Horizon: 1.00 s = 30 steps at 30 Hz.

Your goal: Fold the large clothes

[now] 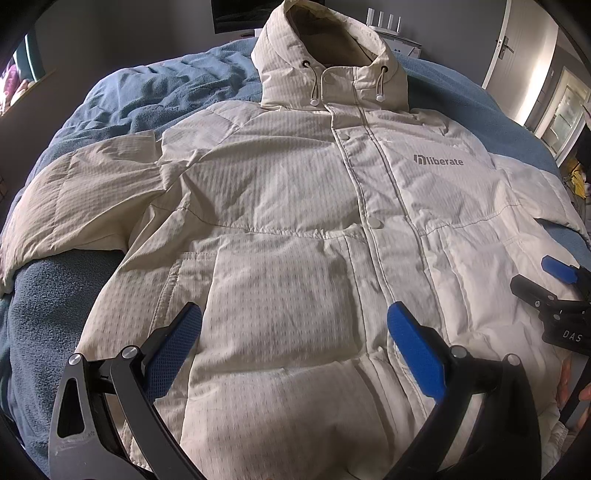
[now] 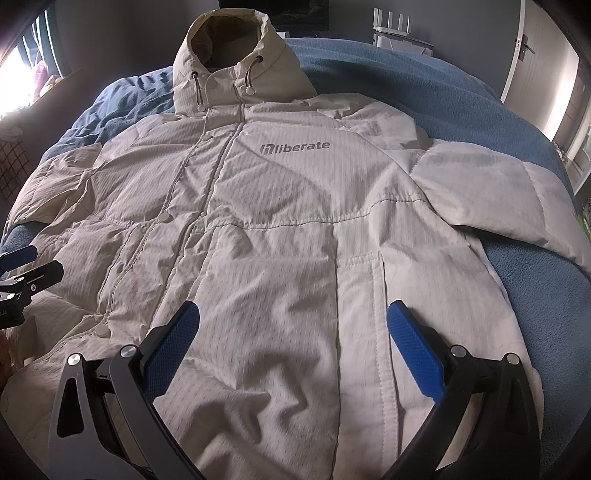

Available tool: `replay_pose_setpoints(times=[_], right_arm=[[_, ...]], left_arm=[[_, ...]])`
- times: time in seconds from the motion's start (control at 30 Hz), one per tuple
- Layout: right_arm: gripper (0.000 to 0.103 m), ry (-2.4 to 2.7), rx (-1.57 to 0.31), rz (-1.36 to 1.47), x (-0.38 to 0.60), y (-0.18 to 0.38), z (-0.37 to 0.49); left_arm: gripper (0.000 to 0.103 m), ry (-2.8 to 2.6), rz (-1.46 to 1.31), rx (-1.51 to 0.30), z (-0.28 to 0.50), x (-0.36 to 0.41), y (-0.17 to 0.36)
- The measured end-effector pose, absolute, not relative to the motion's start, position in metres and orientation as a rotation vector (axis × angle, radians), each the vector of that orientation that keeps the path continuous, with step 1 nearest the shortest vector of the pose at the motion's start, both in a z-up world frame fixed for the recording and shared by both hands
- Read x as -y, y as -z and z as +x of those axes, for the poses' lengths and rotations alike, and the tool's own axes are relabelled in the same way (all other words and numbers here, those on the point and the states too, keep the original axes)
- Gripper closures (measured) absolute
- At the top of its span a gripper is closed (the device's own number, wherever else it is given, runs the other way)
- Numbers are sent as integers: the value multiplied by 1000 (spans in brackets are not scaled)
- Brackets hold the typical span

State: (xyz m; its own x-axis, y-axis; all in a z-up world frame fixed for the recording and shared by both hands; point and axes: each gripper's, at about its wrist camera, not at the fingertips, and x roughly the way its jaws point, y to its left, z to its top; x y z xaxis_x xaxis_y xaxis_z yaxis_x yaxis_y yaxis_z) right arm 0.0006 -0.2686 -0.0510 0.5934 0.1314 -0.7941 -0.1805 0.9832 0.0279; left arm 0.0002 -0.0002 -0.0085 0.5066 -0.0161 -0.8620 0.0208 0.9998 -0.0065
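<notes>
A cream hooded puffer jacket (image 1: 295, 206) lies flat, front up, on a blue blanket, hood at the far end and both sleeves spread sideways. It also fills the right wrist view (image 2: 280, 229), with a grey "liberate" logo on its chest. My left gripper (image 1: 295, 321) is open and empty above the lower left front panel. My right gripper (image 2: 295, 317) is open and empty above the lower right front panel beside the pocket. The right gripper shows at the left view's right edge (image 1: 554, 280), and the left gripper at the right view's left edge (image 2: 22, 266).
The blue blanket (image 1: 122, 96) covers the bed around the jacket. A white router (image 2: 391, 22) stands on a shelf behind the bed. A door (image 2: 524, 48) is at the far right. A bright window (image 2: 22, 62) is at the left.
</notes>
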Motion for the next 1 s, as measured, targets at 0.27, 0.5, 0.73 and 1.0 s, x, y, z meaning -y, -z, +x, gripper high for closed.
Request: replay_pose_setpoints(times=[0.27,0.5,0.73,1.0], right_arm=[[6,-181,-920,-57,268,52,1],[6,-181,-921,-57,268,52,1],[6,-181,-923,-56,268,53,1],[6,-181,-924,-56,268,53,1]], left_arm=[[6,22,4,-1041,1,1,12],[6,23,3,-1043,1,1,12],[6,24,2,-1044,1,0,12],[6,24,1,-1046,2,0,12]])
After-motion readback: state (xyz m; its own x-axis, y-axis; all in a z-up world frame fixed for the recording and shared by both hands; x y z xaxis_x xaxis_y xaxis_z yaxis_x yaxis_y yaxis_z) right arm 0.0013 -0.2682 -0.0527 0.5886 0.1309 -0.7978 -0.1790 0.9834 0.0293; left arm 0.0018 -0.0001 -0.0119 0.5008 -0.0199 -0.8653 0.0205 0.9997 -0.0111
